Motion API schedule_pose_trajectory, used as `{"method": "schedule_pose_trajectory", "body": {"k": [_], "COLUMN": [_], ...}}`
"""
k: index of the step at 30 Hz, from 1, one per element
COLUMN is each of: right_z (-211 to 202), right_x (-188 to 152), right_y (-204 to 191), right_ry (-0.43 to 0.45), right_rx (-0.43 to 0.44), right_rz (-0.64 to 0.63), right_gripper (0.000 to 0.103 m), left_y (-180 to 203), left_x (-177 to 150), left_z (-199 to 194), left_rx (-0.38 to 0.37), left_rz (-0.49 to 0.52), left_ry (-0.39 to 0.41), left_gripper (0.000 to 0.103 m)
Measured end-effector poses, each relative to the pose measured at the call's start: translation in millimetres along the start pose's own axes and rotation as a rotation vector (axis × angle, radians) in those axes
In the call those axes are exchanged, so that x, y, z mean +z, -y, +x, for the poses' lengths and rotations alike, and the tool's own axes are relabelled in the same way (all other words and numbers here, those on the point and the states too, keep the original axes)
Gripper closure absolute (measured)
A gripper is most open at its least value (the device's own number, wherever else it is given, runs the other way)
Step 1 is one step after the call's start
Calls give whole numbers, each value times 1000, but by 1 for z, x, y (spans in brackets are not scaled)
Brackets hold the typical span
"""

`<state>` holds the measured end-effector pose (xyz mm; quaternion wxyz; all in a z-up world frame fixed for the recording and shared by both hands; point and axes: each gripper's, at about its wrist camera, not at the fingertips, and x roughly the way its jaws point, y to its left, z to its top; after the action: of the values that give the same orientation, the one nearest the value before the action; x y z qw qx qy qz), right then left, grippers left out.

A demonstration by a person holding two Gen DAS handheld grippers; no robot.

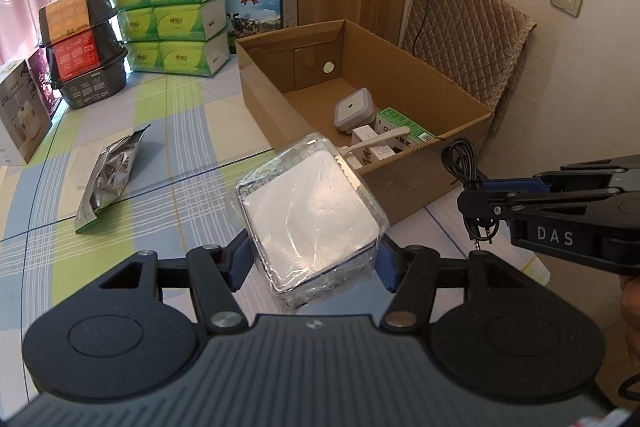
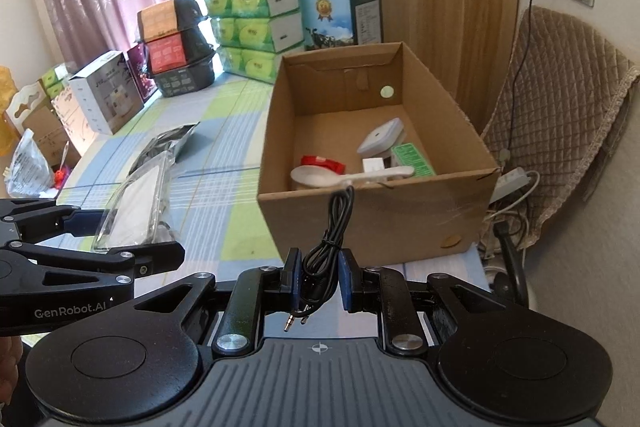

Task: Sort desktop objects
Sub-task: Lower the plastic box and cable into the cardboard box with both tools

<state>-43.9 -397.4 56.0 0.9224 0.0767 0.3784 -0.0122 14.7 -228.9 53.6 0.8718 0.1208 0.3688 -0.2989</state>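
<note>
The cardboard box [image 2: 372, 223] stood on the tabletop [image 1: 192, 131], holding a spoon [image 2: 352, 177] and small items. A plastic-wrapped white square box [image 1: 308, 211] was clamped by the left gripper [image 1: 310, 259], near the box wall; slippery film could let it slide free. A coiled black cable [image 2: 326, 251] was pinched in the right gripper [image 2: 319, 281]; its dangling plugs might be snagged on the rim.

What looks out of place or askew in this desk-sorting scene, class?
A crumpled silver foil pouch lies loose and askew on the checked tablecloth, outside the cardboard box. In the box, a white spoon rests tilted over the other items.
</note>
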Motion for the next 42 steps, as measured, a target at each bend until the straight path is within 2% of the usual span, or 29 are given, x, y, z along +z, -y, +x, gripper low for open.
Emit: {"method": "schedule_pose_trajectory", "body": {"k": [24, 42], "right_z": [6, 36], "right_x": [28, 72], "right_y": [38, 64], "right_ry": [29, 30], "right_rx": [-40, -27], "right_rz": [-15, -44], "right_gripper": [87, 87], "left_y": [32, 38], "left_x": [46, 80], "left_z": [24, 66], "left_rx": [-58, -87], "left_rz": [42, 24], "left_ry": [28, 10], "left_gripper": [47, 47]}}
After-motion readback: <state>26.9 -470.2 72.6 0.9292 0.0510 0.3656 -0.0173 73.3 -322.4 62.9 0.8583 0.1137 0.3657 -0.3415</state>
